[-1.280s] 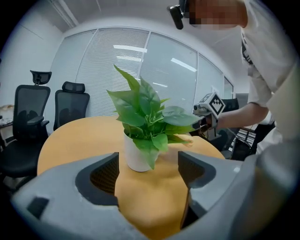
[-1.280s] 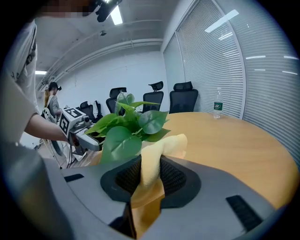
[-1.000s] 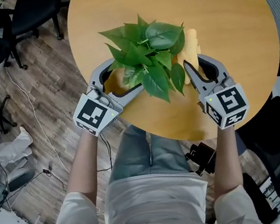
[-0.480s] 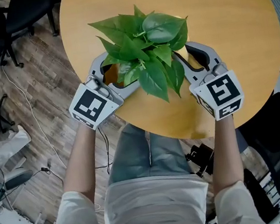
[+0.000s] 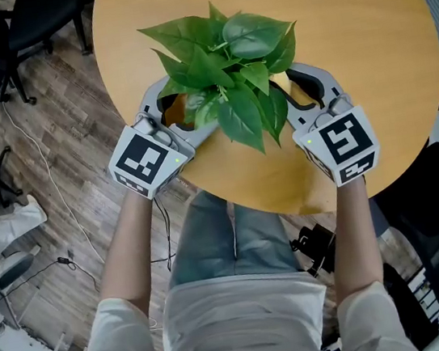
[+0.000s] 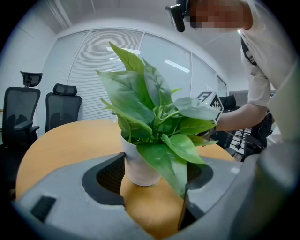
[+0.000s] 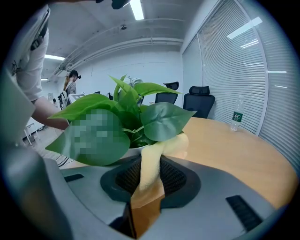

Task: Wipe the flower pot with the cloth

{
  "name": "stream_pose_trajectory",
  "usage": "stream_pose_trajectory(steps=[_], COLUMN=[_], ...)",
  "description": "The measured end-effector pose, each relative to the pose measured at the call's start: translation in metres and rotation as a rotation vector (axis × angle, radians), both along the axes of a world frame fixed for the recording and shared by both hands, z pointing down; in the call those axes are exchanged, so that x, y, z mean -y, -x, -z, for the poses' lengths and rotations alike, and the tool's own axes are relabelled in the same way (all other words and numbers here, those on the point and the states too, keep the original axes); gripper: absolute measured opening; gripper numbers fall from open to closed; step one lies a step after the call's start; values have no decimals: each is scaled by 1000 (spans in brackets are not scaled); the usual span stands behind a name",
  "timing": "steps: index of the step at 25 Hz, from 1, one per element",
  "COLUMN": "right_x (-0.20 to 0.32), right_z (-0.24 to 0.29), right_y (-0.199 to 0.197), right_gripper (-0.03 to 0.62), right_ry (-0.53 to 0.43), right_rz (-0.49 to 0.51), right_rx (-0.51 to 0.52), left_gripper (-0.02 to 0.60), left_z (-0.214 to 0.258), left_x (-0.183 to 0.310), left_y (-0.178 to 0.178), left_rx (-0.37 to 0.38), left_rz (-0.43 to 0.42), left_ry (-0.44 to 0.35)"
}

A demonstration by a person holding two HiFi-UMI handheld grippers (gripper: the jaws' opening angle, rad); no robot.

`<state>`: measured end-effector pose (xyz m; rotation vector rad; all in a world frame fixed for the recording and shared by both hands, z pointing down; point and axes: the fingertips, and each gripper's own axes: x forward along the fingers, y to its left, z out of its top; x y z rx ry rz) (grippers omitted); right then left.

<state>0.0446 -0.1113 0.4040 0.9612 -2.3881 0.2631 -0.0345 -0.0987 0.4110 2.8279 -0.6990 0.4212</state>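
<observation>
On the round wooden tabletop point(image 5: 363, 43), near its edge closest to me: one white flower pot point(image 6: 138, 166), upright, carrying a broad-leaved green plant point(image 5: 227, 63) that hides the pot from above. My left claw point(image 5: 193, 105): jaws apart and just now closing in, with the pot standing between them; the pot sits close against one jaw, with bare tabletop showing between it and the other, where a hanging leaf covers the pad. My right claw point(image 5: 298, 85): clamped on a pale yellow cloth point(image 7: 150, 164), which runs up from the jaws and lies against the pot's rim under the leaves. Tabletop surface: smooth, honey-coloured, bare around the pot; one clear water bottle point(image 7: 236, 117) stands well apart, toward the far side. Floor point(image 5: 61, 153): grey-brown wood planks, with a thin white cable point(image 5: 43, 168) trailing across them. Seating: black office chairs point(image 6: 61, 110) with headrests beyond the tabletop, another pair point(image 7: 199, 101) by the windows. Walls: glass panels covered by white slatted blinds point(image 7: 243, 70). Ceiling: white, with a long strip light point(image 7: 137, 9). One person point(image 7: 70, 84) stands at the room's far end, too small to tell more.
</observation>
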Motion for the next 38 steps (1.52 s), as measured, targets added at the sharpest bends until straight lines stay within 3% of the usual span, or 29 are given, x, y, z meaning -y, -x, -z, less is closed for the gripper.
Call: stream_pose_trajectory(steps=[10,38], right_x=[-14,-39], right_z=[-5,-16], right_y=[5,17], right_gripper=[95,95], right_ry=[14,40], right_rz=[3,-41], right_rx=[-2,33], left_gripper=[341,339], left_z=[-3,-8], left_x=[-1,-2], left_y=[-1,-12], left_rx=[14,36], left_rz=[65,375], left_ry=[14,48])
